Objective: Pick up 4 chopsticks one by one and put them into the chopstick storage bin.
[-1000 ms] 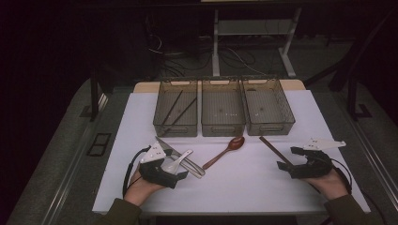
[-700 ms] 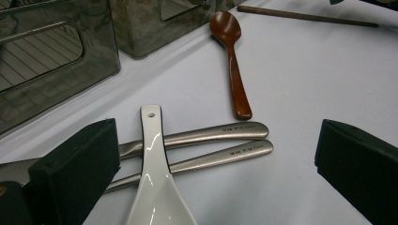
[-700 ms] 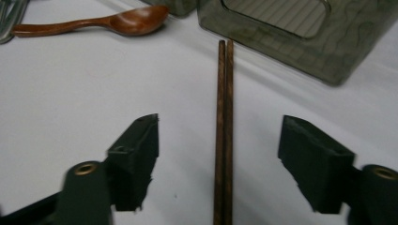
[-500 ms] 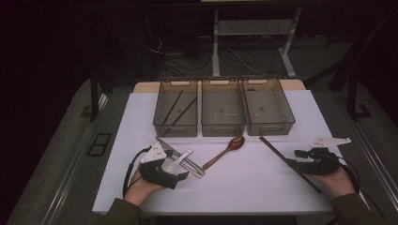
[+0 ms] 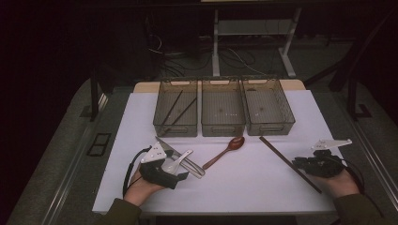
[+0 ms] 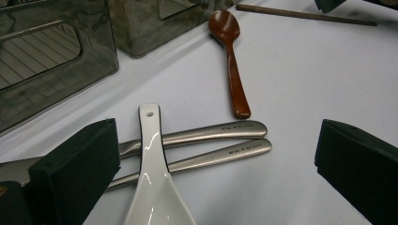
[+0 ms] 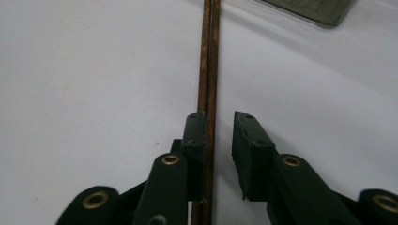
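1. The right gripper (image 5: 300, 163) rests low on the white table surface (image 5: 263, 187) at the near right, held in the person's right hand (image 5: 339, 180).
2. A pair of brown wooden chopsticks (image 5: 288, 163) lies flat on the table, running diagonally from just in front of the right-hand bin toward the near right edge.
3. In the right gripper view, the chopsticks (image 7: 209, 84) pass between the two black jaws. The jaws have just been closing; one pad sits against the sticks, while a narrow gap remains on the other side, so the grip is not yet complete.
4. The left gripper (image 5: 180, 165) sits at the near left in the person's left hand (image 5: 141, 187). In the left gripper view its jaws stand wide apart with nothing clamped.
5. Between those jaws lie a white ceramic soup spoon (image 6: 155, 178) and two metal utensil handles (image 6: 211, 143), the spoon resting across the handles.
6. A reddish-brown wooden spoon (image 6: 232, 65) lies just beyond them, bowl toward the bins, apart from the metal handles.
7. Three clear plastic bins stand side by side at the far side of the table. The left bin (image 5: 162, 119) contains dark chopsticks; what the middle bin (image 5: 223, 127) and right bin (image 5: 288, 119) hold cannot be made out.
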Action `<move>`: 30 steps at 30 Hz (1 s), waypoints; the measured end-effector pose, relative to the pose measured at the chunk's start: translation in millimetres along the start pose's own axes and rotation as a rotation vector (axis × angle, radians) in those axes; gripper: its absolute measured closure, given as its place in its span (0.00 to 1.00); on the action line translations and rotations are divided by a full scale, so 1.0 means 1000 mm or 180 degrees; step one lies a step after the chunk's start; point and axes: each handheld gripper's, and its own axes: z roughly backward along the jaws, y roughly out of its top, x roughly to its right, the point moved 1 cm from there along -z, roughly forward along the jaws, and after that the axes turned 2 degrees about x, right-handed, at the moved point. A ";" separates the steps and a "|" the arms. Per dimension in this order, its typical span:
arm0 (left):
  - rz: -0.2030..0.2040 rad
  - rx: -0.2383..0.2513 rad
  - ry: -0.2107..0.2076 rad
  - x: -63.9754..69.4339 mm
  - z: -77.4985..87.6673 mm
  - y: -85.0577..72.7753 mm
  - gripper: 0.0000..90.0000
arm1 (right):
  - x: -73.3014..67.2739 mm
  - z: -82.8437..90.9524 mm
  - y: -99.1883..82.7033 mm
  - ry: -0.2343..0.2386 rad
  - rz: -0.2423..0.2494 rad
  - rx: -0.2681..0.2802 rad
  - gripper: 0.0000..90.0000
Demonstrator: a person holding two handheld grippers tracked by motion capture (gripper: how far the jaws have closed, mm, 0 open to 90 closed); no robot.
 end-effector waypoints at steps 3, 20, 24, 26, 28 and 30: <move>-0.0010 -0.0001 0.0000 0.000 0.000 0.000 0.00 | -0.001 0.001 -0.001 0.0030 0.0000 -0.0025 0.88; -0.0019 -0.0007 0.0007 0.001 -0.001 0.000 0.00 | -0.001 -0.001 -0.004 0.0006 0.0007 -0.0097 0.91; -0.0023 -0.0015 0.0008 0.001 -0.001 0.000 0.00 | 0.001 -0.001 -0.004 0.0008 0.0003 -0.0111 0.90; -0.0021 -0.0016 0.0006 0.001 -0.001 0.000 0.00 | 0.001 -0.001 -0.004 0.0003 0.0007 -0.0109 0.90; -0.0025 -0.0020 0.0006 0.001 -0.001 0.000 0.00 | 0.001 -0.002 -0.005 -0.0015 0.0011 -0.0107 0.90; -0.0022 -0.0016 0.0003 0.001 -0.001 0.000 0.00 | 0.002 -0.003 -0.005 -0.0042 0.0028 -0.0133 0.90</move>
